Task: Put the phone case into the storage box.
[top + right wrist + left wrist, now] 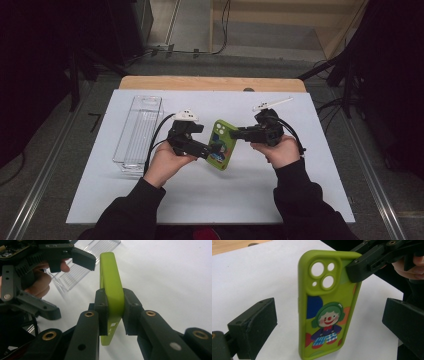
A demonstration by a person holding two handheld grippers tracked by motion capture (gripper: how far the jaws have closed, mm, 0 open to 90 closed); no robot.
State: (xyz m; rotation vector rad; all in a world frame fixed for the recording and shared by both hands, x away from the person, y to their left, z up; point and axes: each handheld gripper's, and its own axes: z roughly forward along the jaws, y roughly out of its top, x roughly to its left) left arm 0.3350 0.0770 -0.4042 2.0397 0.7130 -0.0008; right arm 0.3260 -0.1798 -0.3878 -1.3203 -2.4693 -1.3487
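A lime-green phone case with a clown picture and camera cut-outs is held upright above the table. My right gripper is shut on its top edge by the camera corner; in the right gripper view both pads press the case between them. My left gripper stands open on the case's left. In the left gripper view its two jaws sit wide apart on either side of the case without touching it, and the right gripper's jaw clamps the upper right corner.
A clear plastic bin lies lengthwise at the left of the white table cover, close behind the left hand. A wooden table edge runs along the back. Dark floor and cables surround the table.
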